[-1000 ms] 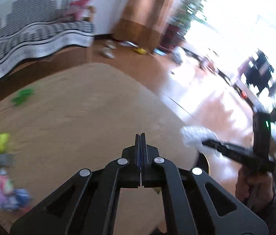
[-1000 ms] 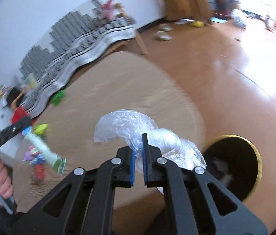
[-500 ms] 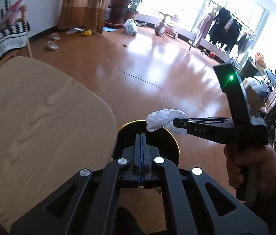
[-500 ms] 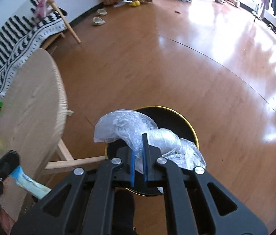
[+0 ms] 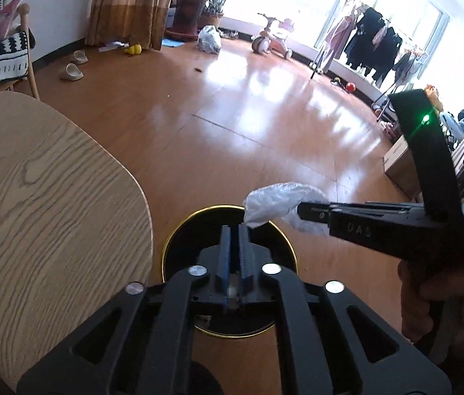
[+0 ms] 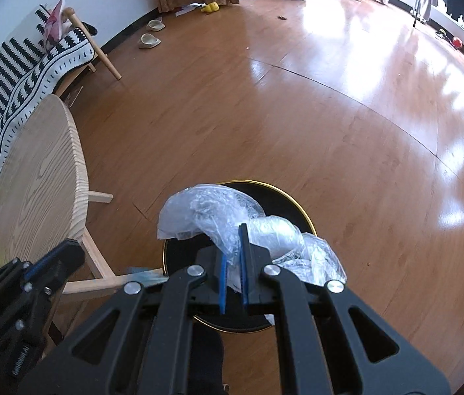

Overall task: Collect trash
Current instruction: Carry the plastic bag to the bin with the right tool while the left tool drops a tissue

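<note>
- Both grippers have been swung from the table (image 5: 51,197) to above the bin (image 5: 179,240).
- The left gripper (image 5: 234,250) is opening, nothing between its jaws.
- The plastic wrap (image 6: 225,217) is clamped in the right gripper (image 6: 233,263) over the bin, ready for dropping.

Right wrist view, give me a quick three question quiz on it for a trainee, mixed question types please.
1. True or false: the right tool is shut on a clear plastic bag.
2. Where does the black bin stand? A, on a shelf. B, on the wooden floor. C, on a countertop.
3. Fill in: the bag hangs over the bin, whose rim is ___ coloured.

Key: 1 true; 2 B; 3 gold.
</note>
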Tool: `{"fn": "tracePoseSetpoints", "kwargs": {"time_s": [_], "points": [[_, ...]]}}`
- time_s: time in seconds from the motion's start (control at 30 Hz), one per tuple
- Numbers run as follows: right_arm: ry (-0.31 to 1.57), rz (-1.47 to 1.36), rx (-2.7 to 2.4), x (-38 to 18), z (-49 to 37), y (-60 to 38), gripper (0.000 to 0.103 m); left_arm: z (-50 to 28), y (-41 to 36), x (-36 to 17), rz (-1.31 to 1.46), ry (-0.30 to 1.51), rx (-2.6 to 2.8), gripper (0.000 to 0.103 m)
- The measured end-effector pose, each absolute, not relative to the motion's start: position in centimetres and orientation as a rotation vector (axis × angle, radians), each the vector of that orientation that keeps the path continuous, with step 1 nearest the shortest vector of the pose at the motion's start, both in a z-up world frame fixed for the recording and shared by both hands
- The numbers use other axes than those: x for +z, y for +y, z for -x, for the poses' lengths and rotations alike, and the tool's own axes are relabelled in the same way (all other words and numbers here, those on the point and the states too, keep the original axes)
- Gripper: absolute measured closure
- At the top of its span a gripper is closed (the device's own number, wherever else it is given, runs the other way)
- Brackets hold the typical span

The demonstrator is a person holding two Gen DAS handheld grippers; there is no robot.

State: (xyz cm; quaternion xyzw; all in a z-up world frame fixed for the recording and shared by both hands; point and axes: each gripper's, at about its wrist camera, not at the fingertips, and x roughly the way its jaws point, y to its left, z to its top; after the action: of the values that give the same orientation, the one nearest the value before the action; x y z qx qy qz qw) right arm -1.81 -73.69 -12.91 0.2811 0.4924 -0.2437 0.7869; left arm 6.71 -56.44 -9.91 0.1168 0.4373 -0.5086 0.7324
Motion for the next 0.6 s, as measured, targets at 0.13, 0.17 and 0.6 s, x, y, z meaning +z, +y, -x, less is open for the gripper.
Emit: {"fn": "tracePoseSetpoints", "kwargs": {"time_s": [0.13,0.17,0.6], "points": [[1.069,-0.618,-0.519,-13.2,1.9,-73.6,0.096,-6.9,-55.7,-9.4,-0.228,0.945,-1.084,0.025],[1.073,-0.621,-0.519,-13.3,1.9,-73.7,0.096,-7.0,-55.5,-9.1,-0.22,0.939,-1.082,0.025],[1.099,-0.59,-0.522,-13.1,0.6,-72.9,0.051,-7.6,-51.0,-5.0,-0.2,0.901,-1.014,0.014]]}}
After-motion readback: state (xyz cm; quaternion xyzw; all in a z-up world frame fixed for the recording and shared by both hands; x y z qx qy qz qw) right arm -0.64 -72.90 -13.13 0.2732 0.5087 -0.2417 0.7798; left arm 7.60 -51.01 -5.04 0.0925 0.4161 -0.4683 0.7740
